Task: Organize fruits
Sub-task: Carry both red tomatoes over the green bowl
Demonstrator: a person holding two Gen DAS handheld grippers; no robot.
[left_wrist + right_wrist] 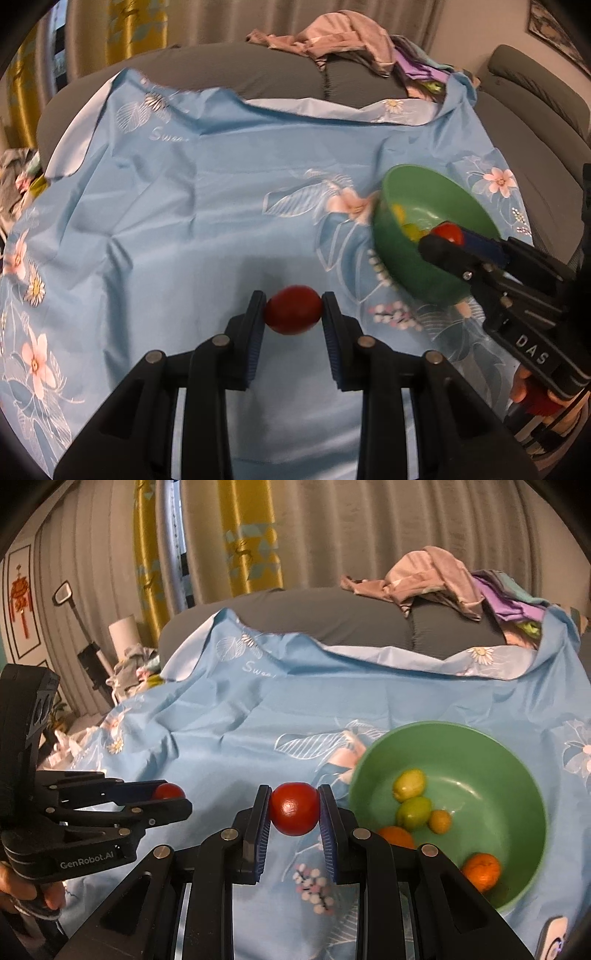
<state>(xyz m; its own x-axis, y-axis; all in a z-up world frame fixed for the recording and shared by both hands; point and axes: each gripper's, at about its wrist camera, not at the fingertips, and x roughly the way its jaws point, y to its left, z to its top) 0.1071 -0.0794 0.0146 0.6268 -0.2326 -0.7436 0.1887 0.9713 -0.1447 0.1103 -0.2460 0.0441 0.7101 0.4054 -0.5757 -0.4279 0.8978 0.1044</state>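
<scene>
In the left wrist view, the left gripper sits at 6 o'clock with its jaws pinched on a red fruit, the blue pads pressing it from both sides above the blue cloth. At 3 o'clock the green bowl rests on the cloth, tilted as this lens shows it, with yellow-green fruit partly visible inside. The right gripper reaches in from 4 o'clock across the bowl's near rim, clamped on a second red fruit that shows over the bowl's inside. A hand holds that gripper at the 4 o'clock edge. At 12 o'clock a heap of clothes lies on the grey sofa. In the right wrist view, the right gripper at 6 o'clock is closed tight on its red fruit, held over the cloth just beside the bowl's left rim. The bowl lies at 4 o'clock and holds 2 oranges, 2 yellow-green fruits and 1 small yellow one. At 9 o'clock the left gripper comes in from the left, shut on its red fruit, above the cloth and well apart from the bowl. Fingers wrap its handle at 8 o'clock. The clothes sit at 1 o'clock, with yellow curtains at 12 o'clock.
</scene>
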